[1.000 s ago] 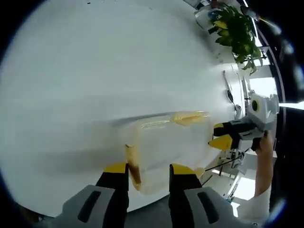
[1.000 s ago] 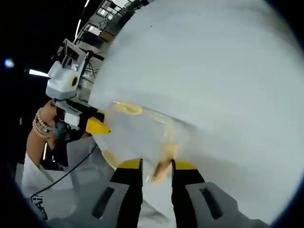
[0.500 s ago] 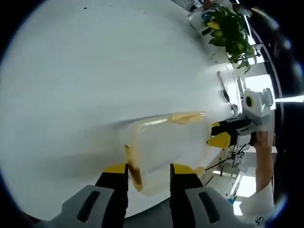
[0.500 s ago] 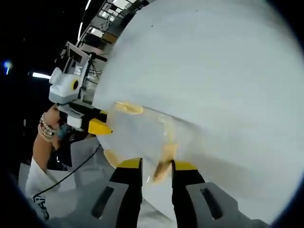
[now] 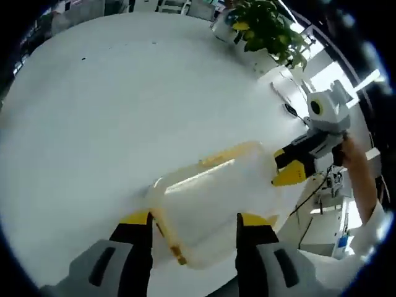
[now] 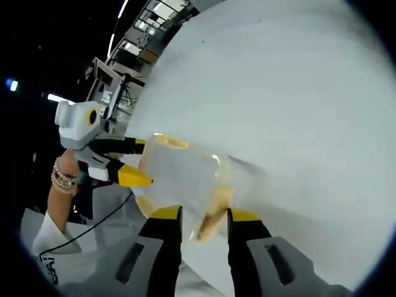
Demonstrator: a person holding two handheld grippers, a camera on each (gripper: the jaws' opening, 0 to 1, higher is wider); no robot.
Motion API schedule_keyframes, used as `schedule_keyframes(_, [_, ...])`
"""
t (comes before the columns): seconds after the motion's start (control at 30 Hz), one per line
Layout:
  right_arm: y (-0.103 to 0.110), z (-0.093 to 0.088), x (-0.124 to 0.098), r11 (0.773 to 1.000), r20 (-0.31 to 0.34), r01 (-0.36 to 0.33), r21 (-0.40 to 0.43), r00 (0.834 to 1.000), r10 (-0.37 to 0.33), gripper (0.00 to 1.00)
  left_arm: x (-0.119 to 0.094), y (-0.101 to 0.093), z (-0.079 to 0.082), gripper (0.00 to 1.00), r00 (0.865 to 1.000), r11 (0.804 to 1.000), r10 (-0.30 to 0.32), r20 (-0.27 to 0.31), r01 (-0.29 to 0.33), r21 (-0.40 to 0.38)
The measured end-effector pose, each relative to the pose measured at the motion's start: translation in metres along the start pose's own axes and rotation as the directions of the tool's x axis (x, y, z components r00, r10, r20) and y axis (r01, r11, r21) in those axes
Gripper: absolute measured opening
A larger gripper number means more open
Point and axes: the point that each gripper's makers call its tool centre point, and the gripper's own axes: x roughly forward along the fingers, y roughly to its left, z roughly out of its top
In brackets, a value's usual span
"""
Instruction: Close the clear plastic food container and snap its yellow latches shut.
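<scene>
The clear plastic food container with yellow latches (image 5: 213, 207) is blurred in both views, so it is hard to tell if its lid is fully down or if any latch is snapped. It lies on the round white worktop (image 5: 124, 111), near the edge. In the left gripper view its long axis runs from 7 o'clock to 2 o'clock.

The left gripper (image 5: 193, 230) has its jaws apart on either side of the container's near end; whether they press its walls I cannot tell. The right gripper (image 5: 289, 167) is at the container's far end, at 3 o'clock.

In the right gripper view the right gripper (image 6: 199, 221) has a yellow latch (image 6: 211, 216) between its jaws, which look closed on it. A green potted plant (image 5: 266, 28) stands at the far edge.
</scene>
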Motion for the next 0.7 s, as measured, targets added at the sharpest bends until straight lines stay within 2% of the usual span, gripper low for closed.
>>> schedule_keyframes(0.03, [-0.001, 0.001, -0.001, 1.0, 0.001, 0.014, -0.017, 1.0, -0.014, 0.25, -0.001, 0.001, 0.001, 0.45, 1.0, 1.0, 0.009, 0.002, -0.009, 0.012])
schedule_keyframes(0.13, [-0.007, 0.001, -0.004, 0.994, -0.021, 0.088, -0.058, 0.996, -0.089, 0.31, -0.011, 0.005, 0.012, 0.35, 0.997, 0.98, 0.039, 0.073, -0.052, 0.191])
schedule_keyframes(0.2, [-0.011, 0.003, -0.008, 0.984, -0.035, 0.132, -0.121, 0.99, -0.137, 0.35, -0.016, 0.004, 0.018, 0.35, 0.993, 0.971, 0.033, 0.117, -0.059, 0.23])
schedule_keyframes(0.27, [-0.009, 0.004, -0.014, 0.969, -0.061, 0.14, -0.202, 0.986, -0.155, 0.3, -0.022, 0.0, 0.022, 0.35, 0.989, 0.963, 0.001, 0.146, -0.041, 0.268])
schedule_keyframes(0.33, [-0.007, 0.009, -0.022, 0.944, -0.065, 0.144, -0.297, 0.983, -0.17, 0.21, -0.025, -0.002, 0.023, 0.31, 0.987, 0.956, -0.005, 0.159, -0.042, 0.291])
schedule_keyframes(0.37, [-0.003, 0.019, -0.029, 0.919, -0.032, 0.157, -0.362, 0.983, -0.181, 0.21, -0.027, -0.003, 0.027, 0.27, 0.983, 0.942, -0.015, 0.181, -0.046, 0.332])
schedule_keyframes(0.4, [0.0, 0.026, -0.032, 0.912, -0.008, 0.165, -0.375, 0.983, -0.181, 0.22, -0.028, -0.006, 0.028, 0.22, 0.982, 0.932, -0.024, 0.187, -0.045, 0.359])
schedule_keyframes(0.43, [0.011, 0.037, -0.036, 0.903, 0.029, 0.155, -0.4, 0.987, -0.156, 0.22, -0.027, -0.012, 0.03, 0.17, 0.978, 0.92, -0.052, 0.2, -0.03, 0.39])
schedule_keyframes(0.5, [0.03, 0.048, -0.035, 0.884, 0.064, 0.107, -0.455, 0.994, -0.087, 0.19, -0.022, -0.026, 0.028, 0.17, 0.972, 0.912, -0.121, 0.199, 0.03, 0.409])
schedule_keyframes(0.57, [0.046, 0.052, -0.027, 0.873, 0.083, 0.064, -0.483, 0.996, -0.027, 0.15, -0.017, -0.04, 0.028, 0.16, 0.961, 0.899, -0.18, 0.209, 0.074, 0.431])
schedule_keyframes(0.6, [0.052, 0.053, -0.022, 0.868, 0.088, 0.044, -0.495, 0.996, -0.001, 0.12, -0.016, -0.043, 0.028, 0.16, 0.959, 0.895, -0.188, 0.214, 0.077, 0.44])
schedule_keyframes(0.63, [0.06, 0.054, -0.014, 0.851, 0.097, 0.024, -0.525, 0.995, 0.032, 0.09, -0.013, -0.05, 0.027, 0.16, 0.956, 0.879, -0.203, 0.213, 0.082, 0.469])
schedule_keyframes(0.67, [0.062, 0.054, -0.009, 0.829, 0.103, 0.028, -0.558, 0.994, 0.035, 0.06, -0.013, -0.054, 0.027, 0.15, 0.952, 0.863, -0.219, 0.213, 0.087, 0.497])
schedule_keyframes(0.7, [0.063, 0.053, -0.004, 0.797, 0.098, 0.035, -0.603, 0.995, 0.031, 0.05, -0.012, -0.057, 0.026, 0.13, 0.952, 0.862, -0.22, 0.214, 0.086, 0.5])
